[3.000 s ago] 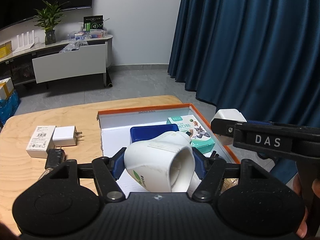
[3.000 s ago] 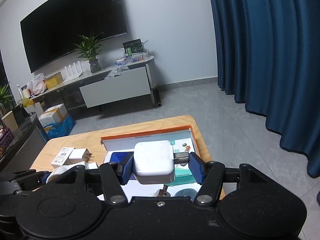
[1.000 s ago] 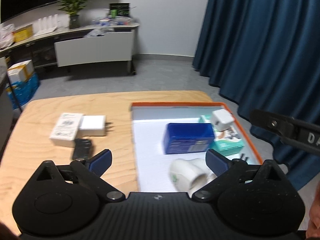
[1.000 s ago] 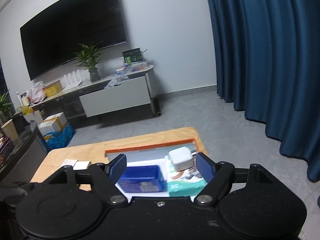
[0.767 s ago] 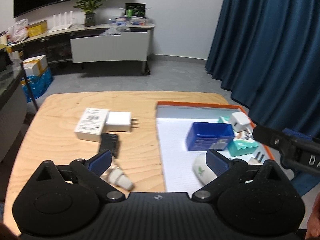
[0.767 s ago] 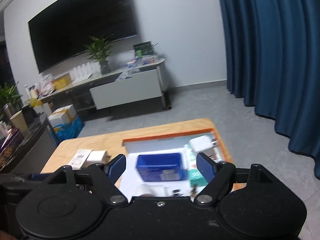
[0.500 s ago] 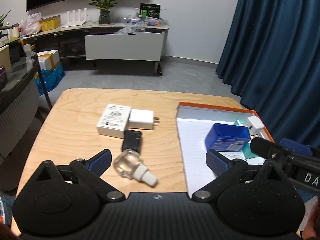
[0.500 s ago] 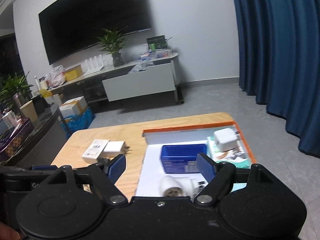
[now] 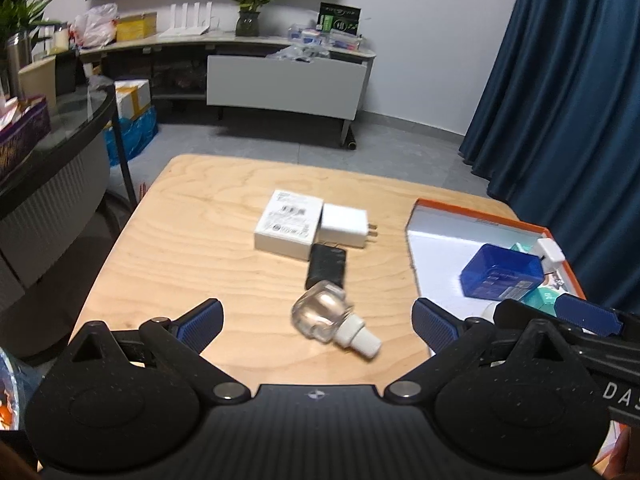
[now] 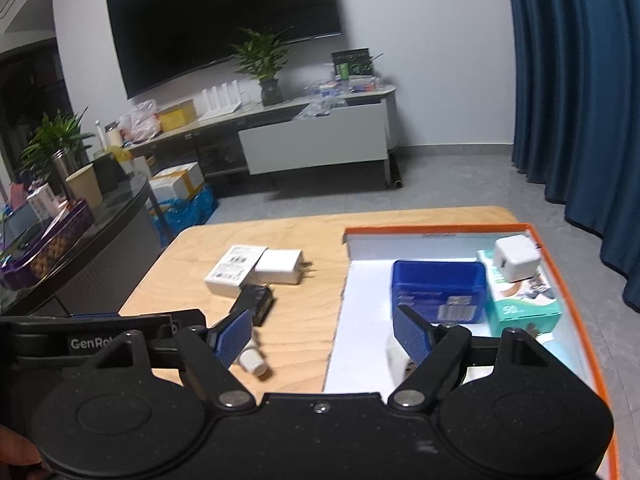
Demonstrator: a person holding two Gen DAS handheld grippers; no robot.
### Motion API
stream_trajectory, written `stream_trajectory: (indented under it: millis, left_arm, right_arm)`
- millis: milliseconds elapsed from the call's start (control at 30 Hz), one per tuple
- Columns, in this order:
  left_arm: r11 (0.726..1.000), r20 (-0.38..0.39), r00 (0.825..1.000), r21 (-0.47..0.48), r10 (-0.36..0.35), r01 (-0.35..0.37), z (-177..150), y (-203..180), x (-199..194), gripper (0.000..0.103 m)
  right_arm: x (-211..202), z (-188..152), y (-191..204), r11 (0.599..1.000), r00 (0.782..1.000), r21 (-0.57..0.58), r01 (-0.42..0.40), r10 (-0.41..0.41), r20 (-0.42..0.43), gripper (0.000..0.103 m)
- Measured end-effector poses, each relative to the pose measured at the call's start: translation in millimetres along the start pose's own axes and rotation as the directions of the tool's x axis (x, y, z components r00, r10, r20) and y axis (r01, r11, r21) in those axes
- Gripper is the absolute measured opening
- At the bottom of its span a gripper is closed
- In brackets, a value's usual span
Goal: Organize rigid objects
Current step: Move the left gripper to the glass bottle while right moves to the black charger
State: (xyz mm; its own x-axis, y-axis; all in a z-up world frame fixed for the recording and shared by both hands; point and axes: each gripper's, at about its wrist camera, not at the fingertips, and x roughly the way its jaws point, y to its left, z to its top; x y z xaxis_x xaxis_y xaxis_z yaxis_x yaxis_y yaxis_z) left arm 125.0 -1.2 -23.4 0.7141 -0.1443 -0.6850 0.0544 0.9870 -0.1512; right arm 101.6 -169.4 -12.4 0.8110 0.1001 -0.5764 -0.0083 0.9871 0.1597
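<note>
A clear glass bottle with a white nozzle lies on its side on the wooden table, near the cameras and between the spread fingers of the left gripper, which holds nothing. Just beyond the bottle sits a small black box, and beyond that a white labelled carton lies touching a white charger whose prongs point right.

To the right stands an orange-rimmed tray with a white floor. Inside it, a blue box sits toward the middle, with a teal carton beside it on the right and a small white cube adapter resting on the far end of that carton. A white cylindrical object lies at the near end of the tray, partly hidden behind the right gripper's finger.

The right gripper is also spread wide and empty, hovering over the near edge of the table where wood meets tray. In the left wrist view its black body reaches in from the right, over the near part of the tray.

Farther off, a low white TV console stands against the wall with a potted plant on it, below a dark screen. Blue curtains hang on the right.
</note>
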Motion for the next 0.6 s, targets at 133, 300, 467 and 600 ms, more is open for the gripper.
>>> stream_trajectory:
  millis: [133,300,467,600]
  left_arm:
    - [1.0,-0.014,1.0,-0.017,0.022,-0.022,-2.9,14.1,5.1,0.103]
    - [0.998,-0.036,0.998,-0.047,0.049,-0.051,-5.4,31.0,12.5,0.103]
    - [0.999,-0.052,0.998,-0.038,0.025,-0.027,-8.8,28.9,23.7,0.103]
    - [1.0,-0.076,0.997,0.006,-0.016,0.017,-14.0,16.5,40.7,0.103]
  right_arm:
    - [7.9,-4.1,4.8,1.0,1.0,-0.004,-0.015,0.015,-0.022,0.092]
    - [15.3,-7.9,5.5,1.0,0.999,-0.002,-0.024,0.024,-0.041,0.092]
    - [18.3,-11.1,2.5,1.0,0.999,0.005,-0.017,0.017,-0.048,0.092]
    - [18.1,-12.0,-4.4,1.0,0.999,0.02,-0.009,0.01,-0.047,0.092]
